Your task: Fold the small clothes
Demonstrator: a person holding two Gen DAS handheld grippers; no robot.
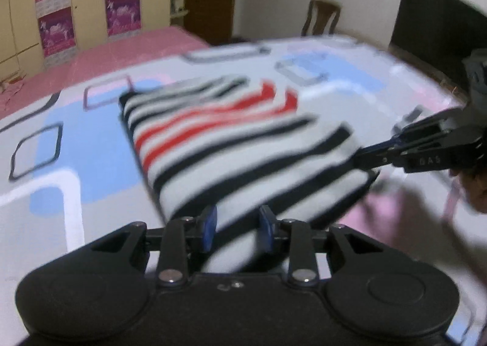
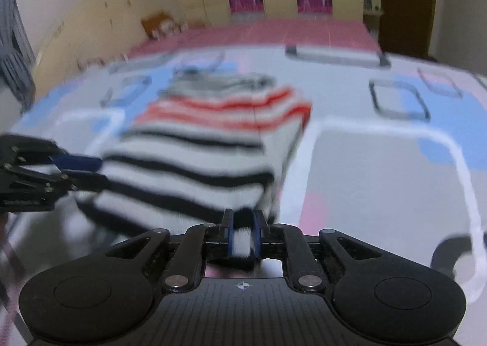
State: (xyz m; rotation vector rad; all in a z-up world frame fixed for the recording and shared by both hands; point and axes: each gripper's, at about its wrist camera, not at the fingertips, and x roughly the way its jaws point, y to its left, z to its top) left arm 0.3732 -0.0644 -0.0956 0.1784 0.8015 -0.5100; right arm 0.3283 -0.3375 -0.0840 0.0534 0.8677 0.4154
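Note:
A small striped garment [image 1: 243,145], white with black and red bands, lies partly folded on the patterned bedsheet [image 1: 91,163]. At the bottom of the left wrist view my left gripper [image 1: 238,225] is shut on its near edge, with fabric bunched between the blue pads. My right gripper [image 1: 373,160] comes in from the right and clamps the garment's other near corner. In the right wrist view the garment [image 2: 197,148] stretches away from my right gripper [image 2: 242,238], whose pads pinch striped cloth. My left gripper [image 2: 91,171] grips the edge at the left. Both views are motion-blurred.
The sheet [image 2: 380,169] spreads wide on all sides of the garment. Behind it lie a pink bed surface [image 1: 121,50], a wooden chair [image 1: 322,17], a dark headboard [image 1: 441,32] and a wardrobe with purple posters [image 1: 57,5]. A hand [image 1: 474,187] holds the right gripper.

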